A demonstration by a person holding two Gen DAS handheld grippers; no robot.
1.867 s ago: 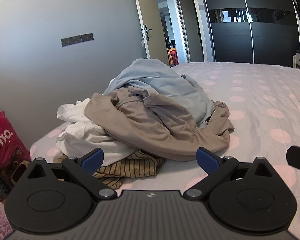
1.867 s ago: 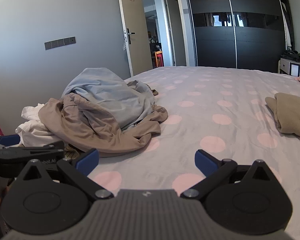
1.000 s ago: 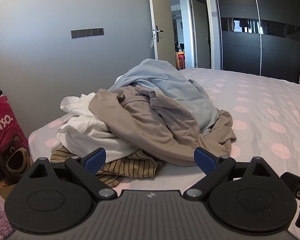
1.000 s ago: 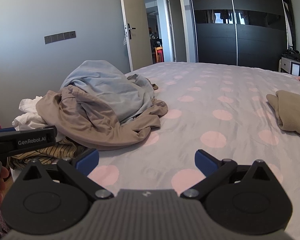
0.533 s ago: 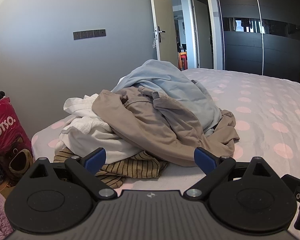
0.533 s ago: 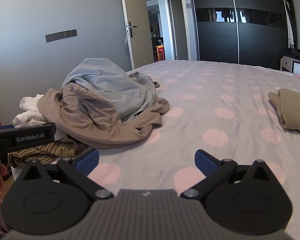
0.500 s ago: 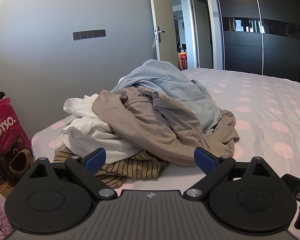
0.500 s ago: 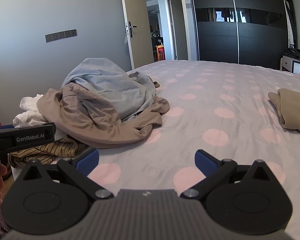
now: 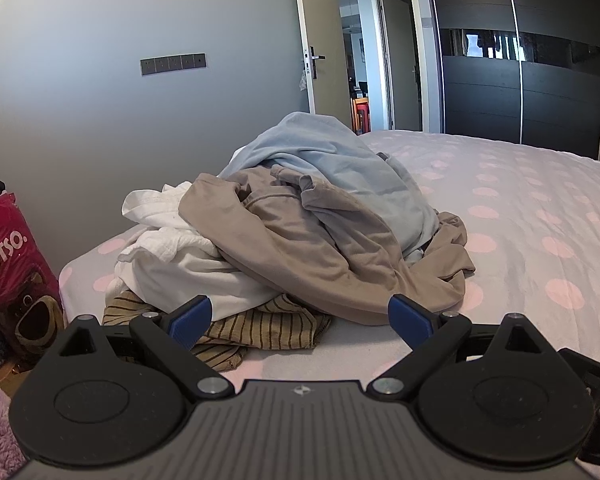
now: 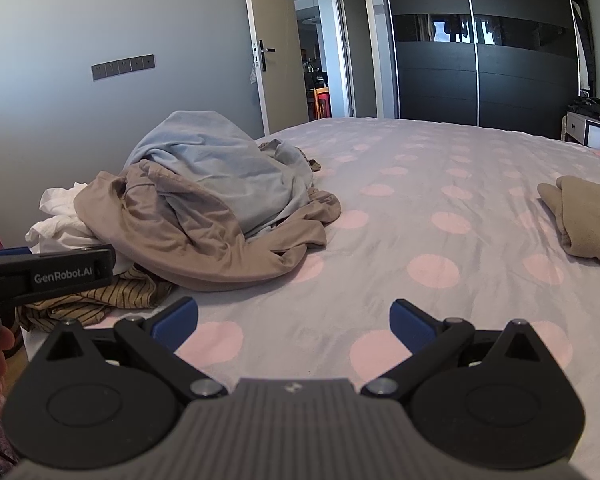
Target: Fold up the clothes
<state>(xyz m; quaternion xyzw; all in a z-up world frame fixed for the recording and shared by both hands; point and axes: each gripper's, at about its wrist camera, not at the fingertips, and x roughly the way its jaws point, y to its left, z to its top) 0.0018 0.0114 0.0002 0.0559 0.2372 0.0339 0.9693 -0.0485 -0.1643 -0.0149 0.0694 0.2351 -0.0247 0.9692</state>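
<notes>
- While both grippers hover low over the bed, the left gripper has its fingers wide apart and holds nothing; the clothes pile lies just ahead, near the bed's corner.
- The right gripper is also spread wide and empty, above bare sheet.
- A folded tan garment at the right is cut off by the frame.
- The striped piece is mostly buried under the pile.

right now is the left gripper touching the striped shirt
Cannot tell: in the left wrist view the left gripper has one blue fingertip overlapping the striped shirt, with no depth cue.
</notes>
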